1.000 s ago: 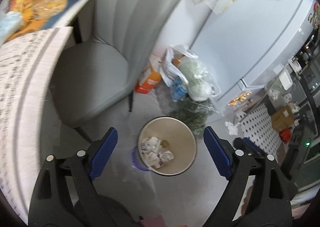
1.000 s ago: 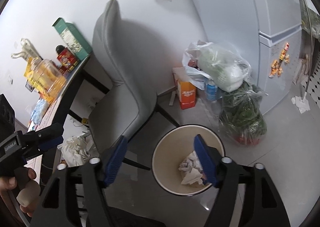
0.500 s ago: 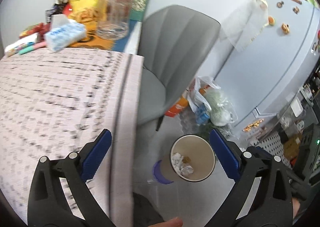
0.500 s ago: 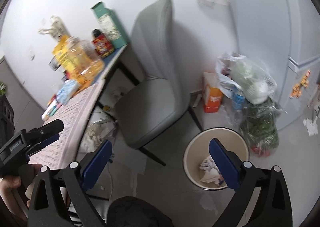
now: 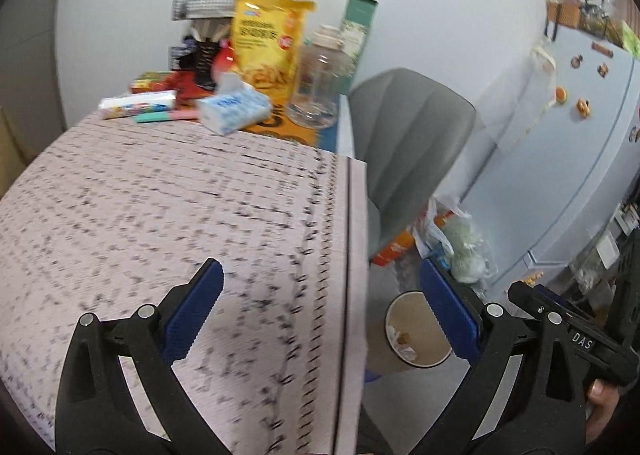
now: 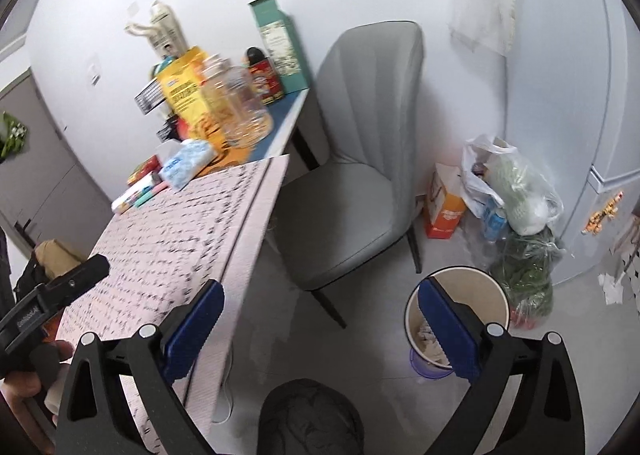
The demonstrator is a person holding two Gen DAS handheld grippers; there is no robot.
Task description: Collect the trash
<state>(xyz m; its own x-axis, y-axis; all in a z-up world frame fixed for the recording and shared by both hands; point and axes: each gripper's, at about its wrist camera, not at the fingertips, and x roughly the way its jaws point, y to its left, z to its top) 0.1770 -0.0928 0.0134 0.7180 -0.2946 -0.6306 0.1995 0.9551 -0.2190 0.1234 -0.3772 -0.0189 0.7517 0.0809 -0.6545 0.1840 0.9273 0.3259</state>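
Jaws of the left gripper [image 5: 320, 315] stand spread wide with nothing between the blue pads, having just been opening; position is above the counter [image 5: 160, 215] covered by a pink cloth printed with small black marks; jaws of the right gripper [image 6: 320, 329] are likewise spread wide and empty, also having just been opening, over the grey floor [image 6: 360, 355] beside the counter edge. Round cream-coloured trash bin [image 6: 496, 295] stands on the floor beside the grey upholstered chair [image 6: 360, 175]; crumpled white paper trash [image 6: 430, 339] lies inside it. Clear plastic bags of groceries [image 6: 520, 191] and an orange carton [image 6: 444, 207] sit against the pale blue refrigerator [image 6: 600, 95]. Far end of the counter carries a yellow snack bag [image 5: 268, 39], a clear glass jar [image 5: 320, 87], a blue-and-white tissue pack [image 5: 234, 109] and a green box [image 5: 358, 27].
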